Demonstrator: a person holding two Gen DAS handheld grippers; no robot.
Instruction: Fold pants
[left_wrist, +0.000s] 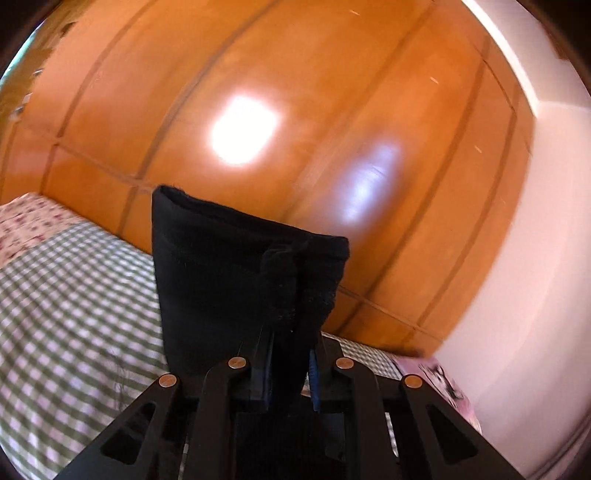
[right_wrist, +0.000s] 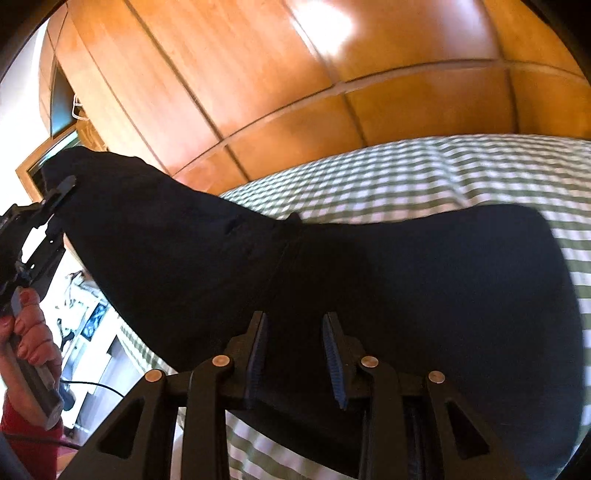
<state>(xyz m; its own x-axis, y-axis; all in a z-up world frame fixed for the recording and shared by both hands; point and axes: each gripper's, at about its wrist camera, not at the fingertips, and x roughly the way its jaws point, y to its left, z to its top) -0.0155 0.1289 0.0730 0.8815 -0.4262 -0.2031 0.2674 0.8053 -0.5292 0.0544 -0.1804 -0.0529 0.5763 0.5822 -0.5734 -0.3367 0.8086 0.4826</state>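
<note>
The black pants (right_wrist: 369, 280) lie across a green-checked bed (right_wrist: 424, 177). One end is lifted off it towards the upper left. My left gripper (left_wrist: 290, 350) is shut on that end, and the hem (left_wrist: 236, 258) stands up above its fingers. The same left gripper (right_wrist: 61, 192) shows at the far left of the right wrist view, pinching the raised cloth. My right gripper (right_wrist: 294, 332) hovers over the middle of the pants. Its blue pads (right_wrist: 332, 350) stand apart with their faces bare, and dark cloth lies in the gap between them.
A glossy wooden wardrobe (left_wrist: 295, 110) rises behind the bed. A floral pillow (left_wrist: 26, 221) lies at the bed's left end and a pink printed item (left_wrist: 439, 376) at its right. A person's hand (right_wrist: 33, 332) with a red sleeve holds the left gripper's handle.
</note>
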